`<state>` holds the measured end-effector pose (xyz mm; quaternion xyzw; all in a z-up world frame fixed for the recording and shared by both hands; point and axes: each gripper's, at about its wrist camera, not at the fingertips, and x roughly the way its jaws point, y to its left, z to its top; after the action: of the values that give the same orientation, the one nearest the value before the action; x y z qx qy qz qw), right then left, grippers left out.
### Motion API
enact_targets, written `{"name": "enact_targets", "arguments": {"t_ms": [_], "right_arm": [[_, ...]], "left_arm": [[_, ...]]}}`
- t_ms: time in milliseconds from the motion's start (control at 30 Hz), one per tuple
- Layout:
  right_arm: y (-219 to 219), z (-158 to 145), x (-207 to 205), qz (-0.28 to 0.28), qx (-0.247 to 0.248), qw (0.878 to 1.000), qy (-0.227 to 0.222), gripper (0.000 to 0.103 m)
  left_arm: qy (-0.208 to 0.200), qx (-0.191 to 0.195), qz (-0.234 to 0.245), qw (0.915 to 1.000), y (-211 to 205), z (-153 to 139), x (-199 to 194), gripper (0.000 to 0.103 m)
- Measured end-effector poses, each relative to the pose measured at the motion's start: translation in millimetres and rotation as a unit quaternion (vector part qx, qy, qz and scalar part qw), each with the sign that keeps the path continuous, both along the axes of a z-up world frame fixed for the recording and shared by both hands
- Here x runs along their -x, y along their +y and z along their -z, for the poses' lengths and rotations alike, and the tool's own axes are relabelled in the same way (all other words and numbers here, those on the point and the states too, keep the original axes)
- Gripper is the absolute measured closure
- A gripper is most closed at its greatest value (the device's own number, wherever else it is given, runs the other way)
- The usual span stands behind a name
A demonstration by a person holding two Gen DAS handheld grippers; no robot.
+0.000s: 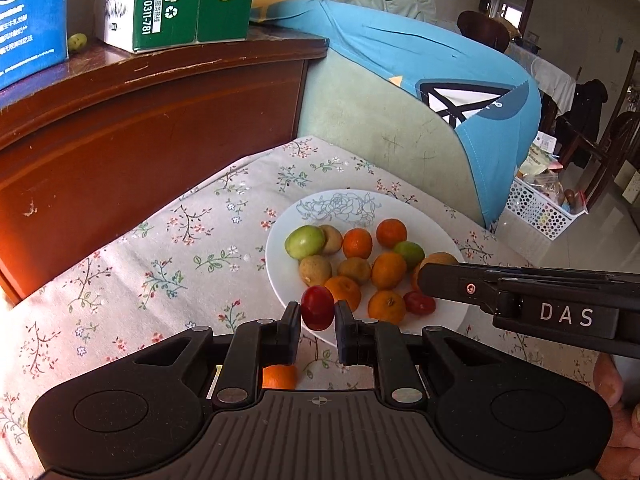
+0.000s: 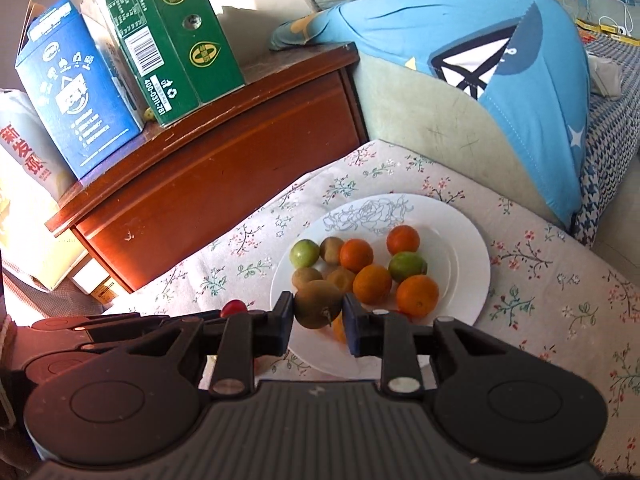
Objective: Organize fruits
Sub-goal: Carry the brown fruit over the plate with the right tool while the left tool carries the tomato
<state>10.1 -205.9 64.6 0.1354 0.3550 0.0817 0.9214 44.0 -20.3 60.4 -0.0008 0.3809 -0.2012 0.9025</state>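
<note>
A white plate (image 1: 280,264) on the floral cloth holds several oranges, green fruits and brown kiwis. My left gripper (image 1: 318,312) is shut on a small red fruit (image 1: 317,307) just over the plate's near rim. My right gripper (image 2: 319,312) is shut on a brown kiwi (image 2: 318,309) above the plate's (image 2: 472,272) near edge; it also shows from the side in the left wrist view, where its fingers (image 1: 452,286) hide most of the kiwi (image 1: 440,258). Another red fruit (image 1: 419,302) lies on the plate. One orange (image 1: 279,376) lies on the cloth under my left gripper.
A dark wooden cabinet (image 1: 140,128) stands at the left with green (image 1: 180,4) and blue (image 1: 28,20) cartons on top. A sofa arm with a blue cover (image 1: 460,92) rises behind the plate. A white basket (image 1: 540,208) sits on the floor at the right.
</note>
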Motion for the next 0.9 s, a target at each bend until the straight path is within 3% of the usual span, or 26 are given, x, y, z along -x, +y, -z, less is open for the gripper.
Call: {"name": "enact_targets", "arguments": {"t_ms": [233, 367, 600, 900], "right_arm": [[-33, 0, -18, 0.038, -0.001, 0.999, -0.008, 0.076], [-49, 9, -28, 0.065, -0.032, 0.997, 0.006, 0.076], [-55, 23, -42, 0.091, -0.040, 0.995, 0.022, 0.076], [-59, 38, -53, 0.132, -0.043, 0.990, 0.033, 0.076]], "left_arm": [[-0.022, -0.001, 0.019, 0.9996, -21, -6, -32, 0.087], [-0.021, 0.002, 0.034, 0.9992, -35, 1, -50, 0.087], [-0.009, -0.004, 0.051, 0.9986, -52, 20, -75, 0.087], [-0.010, -0.001, 0.062, 0.9980, -62, 24, -95, 0.087]]}}
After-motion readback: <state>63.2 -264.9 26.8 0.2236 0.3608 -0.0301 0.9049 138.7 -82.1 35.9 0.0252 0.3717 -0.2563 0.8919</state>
